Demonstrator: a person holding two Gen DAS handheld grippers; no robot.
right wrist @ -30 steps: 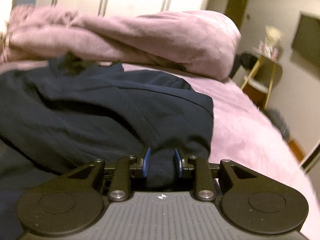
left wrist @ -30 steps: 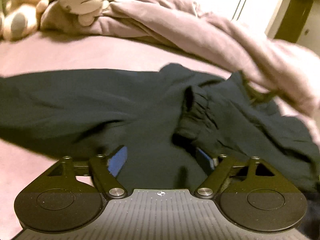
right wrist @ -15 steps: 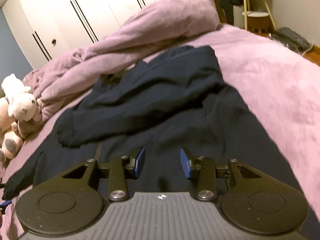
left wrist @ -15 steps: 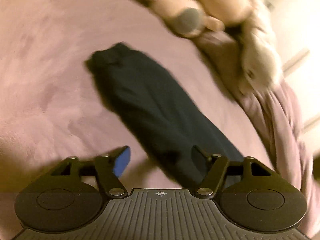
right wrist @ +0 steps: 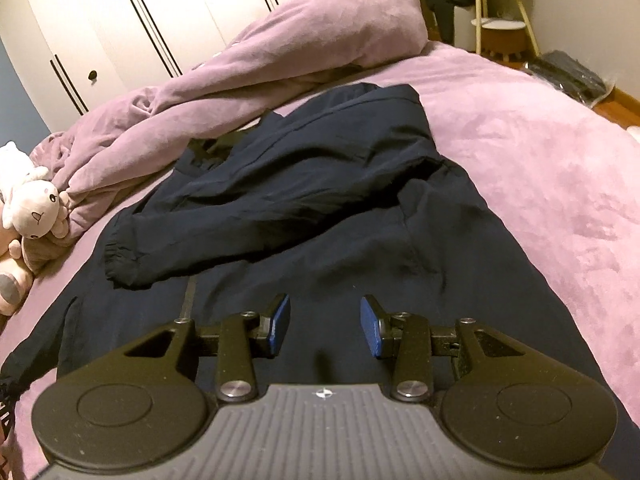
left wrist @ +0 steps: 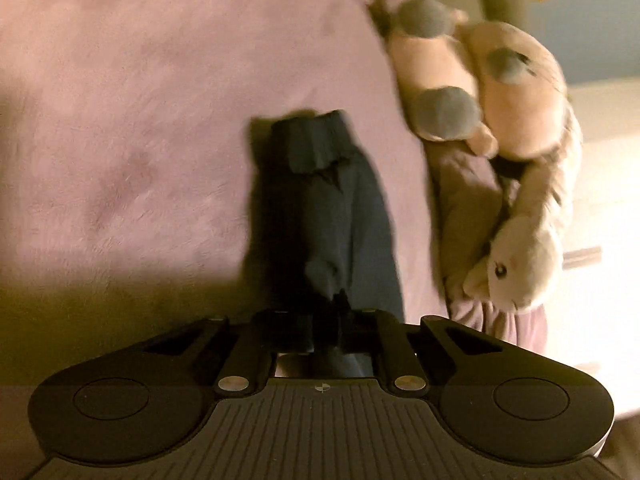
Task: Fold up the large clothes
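Observation:
A dark navy jacket (right wrist: 400, 240) lies spread on the pink bed, with one sleeve (right wrist: 240, 232) folded across its front. In the left wrist view the other sleeve (left wrist: 320, 200) stretches away over the bedcover and ends in a gathered cuff (left wrist: 312, 140). My left gripper (left wrist: 334, 312) is shut on this sleeve near its closer end, with cloth bunched between the dark fingers. My right gripper (right wrist: 324, 324) hovers over the jacket's lower front, open, its blue pads (right wrist: 280, 320) apart with nothing between them.
Plush toys (left wrist: 500, 100) lie just right of the held sleeve, also seen as plush toys (right wrist: 32, 200) at the bed's left. A rumpled pink blanket (right wrist: 280, 60) is heaped behind the jacket. Bare bedcover (right wrist: 540, 160) spreads to the right. White wardrobe (right wrist: 120, 20) and a side table (right wrist: 500, 20) stand beyond.
My left gripper swung from the jacket's body to the outstretched sleeve and shut on it. My right gripper let go of the fabric, opened, and drew back above the jacket.

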